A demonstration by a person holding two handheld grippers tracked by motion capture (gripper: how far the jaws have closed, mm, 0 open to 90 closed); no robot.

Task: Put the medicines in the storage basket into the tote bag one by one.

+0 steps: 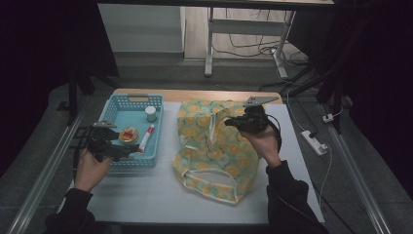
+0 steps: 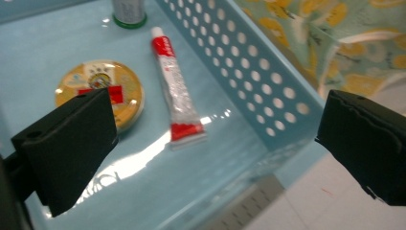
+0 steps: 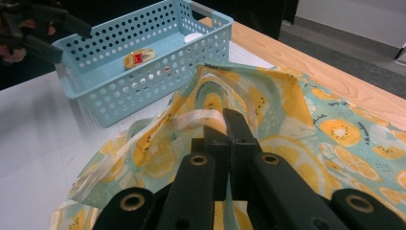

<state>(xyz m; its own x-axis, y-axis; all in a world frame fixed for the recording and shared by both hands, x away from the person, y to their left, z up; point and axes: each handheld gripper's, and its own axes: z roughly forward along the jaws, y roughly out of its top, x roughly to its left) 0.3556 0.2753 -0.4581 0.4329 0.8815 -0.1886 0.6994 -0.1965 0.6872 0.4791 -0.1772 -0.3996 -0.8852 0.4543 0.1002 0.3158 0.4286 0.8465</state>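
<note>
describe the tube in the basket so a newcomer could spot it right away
Find the light blue perforated basket left of the fruit-print bag. Inside, near the wall facing the bag, lies a slim tube. It is the only long thing there, white with red ends, unlike the round yellow tin and the small jar.

High view overlooks the table; gripper views (close) share the basket [image 2: 268,81].

Small jar [image 2: 128,10] cut off by top edge; round tin [image 2: 99,91] partly hidden behind finger.
</note>
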